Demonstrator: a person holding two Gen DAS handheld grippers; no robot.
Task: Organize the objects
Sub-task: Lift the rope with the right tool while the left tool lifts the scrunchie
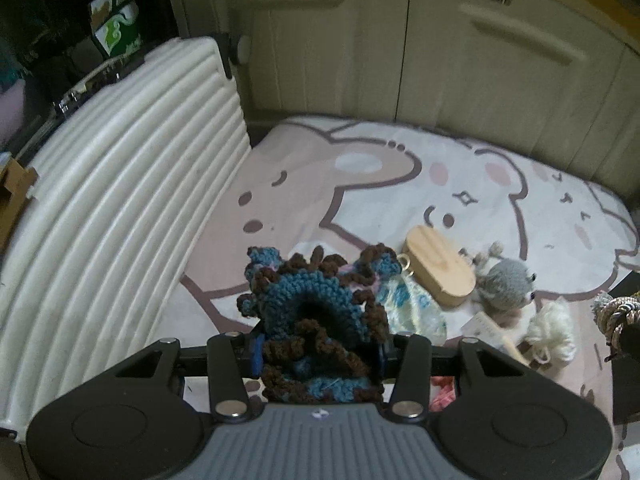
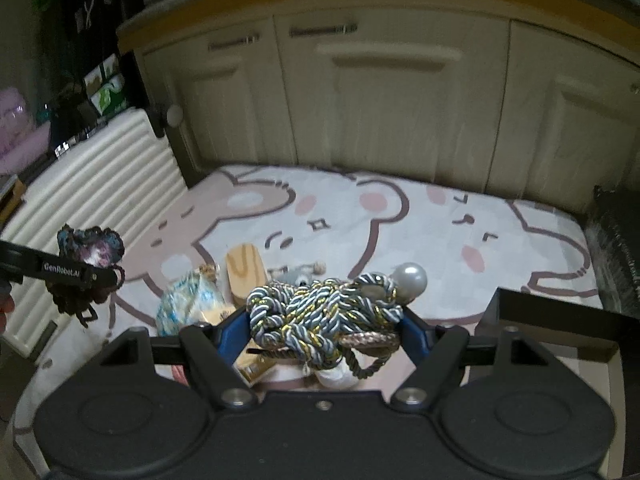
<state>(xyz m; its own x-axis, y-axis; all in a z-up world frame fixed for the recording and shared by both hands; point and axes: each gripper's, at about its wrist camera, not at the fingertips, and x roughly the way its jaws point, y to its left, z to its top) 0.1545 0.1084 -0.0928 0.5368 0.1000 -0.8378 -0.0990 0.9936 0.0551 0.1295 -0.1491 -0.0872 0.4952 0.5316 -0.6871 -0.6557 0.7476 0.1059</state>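
My left gripper [image 1: 318, 350] is shut on a blue and brown crocheted piece [image 1: 316, 300] and holds it above the cartoon mat [image 1: 360, 184]. The piece also shows in the right wrist view [image 2: 90, 250], at the far left. My right gripper [image 2: 324, 328] is shut on a bundle of blue, white and gold twisted cord [image 2: 320, 312] with a large pearl bead [image 2: 410, 278]. On the mat lie a wooden oval piece [image 1: 438, 268], a grey knitted toy [image 1: 506, 284], a pale blue and yellow knit [image 1: 416, 304] and a white pompom [image 1: 552, 330].
A white ribbed suitcase [image 1: 120, 208] lies along the mat's left side. Cream cabinet doors [image 2: 380, 104] stand behind the mat. A dark box rim [image 2: 556, 320] is at the right of the right wrist view. A pink item [image 1: 442, 394] peeks from under the left gripper.
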